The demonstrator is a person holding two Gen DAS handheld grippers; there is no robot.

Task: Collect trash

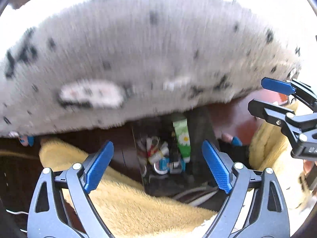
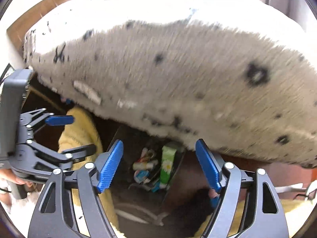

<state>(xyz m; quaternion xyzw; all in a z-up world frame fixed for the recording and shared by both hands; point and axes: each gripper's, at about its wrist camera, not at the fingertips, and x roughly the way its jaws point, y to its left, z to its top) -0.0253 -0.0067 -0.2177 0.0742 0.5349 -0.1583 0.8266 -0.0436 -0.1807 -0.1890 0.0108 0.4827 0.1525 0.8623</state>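
A dark, narrow bin (image 1: 147,180) sits below both grippers, under the edge of a fluffy white blanket. Inside lie a green packet with a daisy (image 1: 183,138), several small white and red wrappers (image 1: 156,150) and a blue scrap. My left gripper (image 1: 157,144) hangs open above the bin with nothing between its blue pads. In the right wrist view the same bin (image 2: 175,176), green packet (image 2: 167,164) and wrappers (image 2: 143,165) show between the open fingers of my right gripper (image 2: 159,144), which is also empty. Each gripper appears beside the other: right gripper (image 1: 263,96), left gripper (image 2: 79,133).
A blurred white blanket with black spots (image 1: 138,49) (image 2: 198,79) fills the upper half of both views and overhangs the bin. Yellow fleece fabric (image 1: 128,202) (image 2: 79,130) lies on both sides of the bin. White cables (image 1: 198,195) run along the dark floor.
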